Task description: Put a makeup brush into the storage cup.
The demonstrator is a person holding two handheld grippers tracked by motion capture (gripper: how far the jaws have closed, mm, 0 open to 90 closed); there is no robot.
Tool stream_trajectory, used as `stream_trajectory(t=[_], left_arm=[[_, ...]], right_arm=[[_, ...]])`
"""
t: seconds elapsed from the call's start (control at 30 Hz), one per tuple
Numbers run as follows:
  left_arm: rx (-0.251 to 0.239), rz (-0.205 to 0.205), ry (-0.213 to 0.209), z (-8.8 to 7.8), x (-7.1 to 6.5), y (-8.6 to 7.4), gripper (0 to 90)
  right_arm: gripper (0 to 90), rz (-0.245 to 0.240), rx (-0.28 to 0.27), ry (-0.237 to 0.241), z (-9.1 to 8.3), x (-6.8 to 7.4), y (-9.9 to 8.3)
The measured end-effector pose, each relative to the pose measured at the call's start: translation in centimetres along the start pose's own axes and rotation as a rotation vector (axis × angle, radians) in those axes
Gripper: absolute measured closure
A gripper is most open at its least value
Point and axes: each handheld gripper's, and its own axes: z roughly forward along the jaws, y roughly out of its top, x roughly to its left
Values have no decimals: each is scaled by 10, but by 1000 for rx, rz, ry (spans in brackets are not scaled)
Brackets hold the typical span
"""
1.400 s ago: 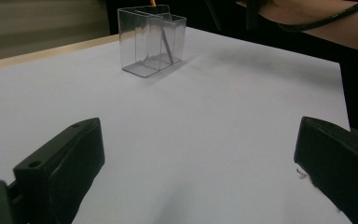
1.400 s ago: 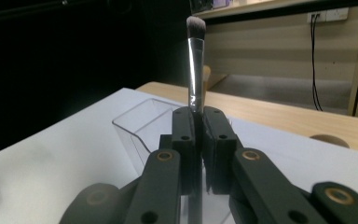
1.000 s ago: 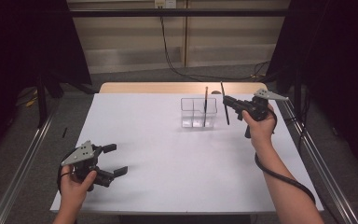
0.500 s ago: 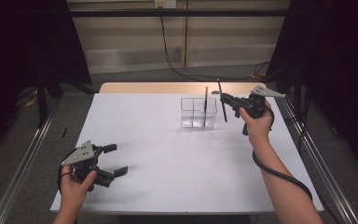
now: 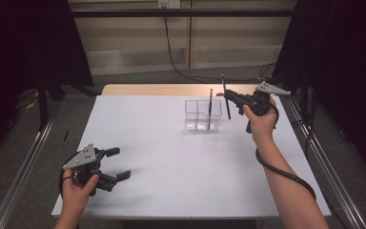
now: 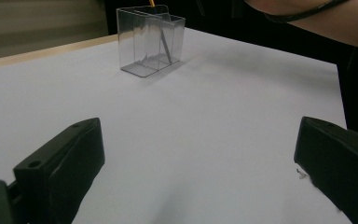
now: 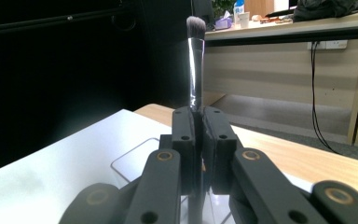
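Makeup brush (image 7: 195, 60) stands upright, bristles up, clamped in the right gripper (image 5: 229, 99) just right of the clear organizer (image 5: 202, 115) near the table's (image 5: 171, 157) far edge. Nearer, the left gripper (image 5: 116, 164) rests released over bare white tabletop. No readable writing.

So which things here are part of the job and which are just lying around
Part of the job:
- makeup brush, clamped upright in the right gripper
- clear divided holder
- thin stick standing in the holder

Lying about:
- left gripper, open and idle low over the white table
- cables on the floor behind the table
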Motion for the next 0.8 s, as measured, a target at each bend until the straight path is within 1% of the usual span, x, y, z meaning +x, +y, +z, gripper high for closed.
stream_trajectory(t=[0.2, 0.43, 0.57, 0.73, 0.8], left_arm=[[3, 2, 0, -1, 0, 0, 16], [5, 3, -1, 0, 1, -1, 16], [2, 3, -3, 0, 0, -1, 16], [3, 1, -3, -1, 0, -1, 16], [2, 1, -3, -1, 0, -1, 16]], right_arm=[[848, -5, -8, -1, 5, 1, 4], [848, -1, -24, -14, 11, 1, 9], [848, 0, -25, -19, 15, 1, 10], [848, 5, -37, -15, 18, 1, 12], [848, -3, -35, -21, 19, 0, 13]])
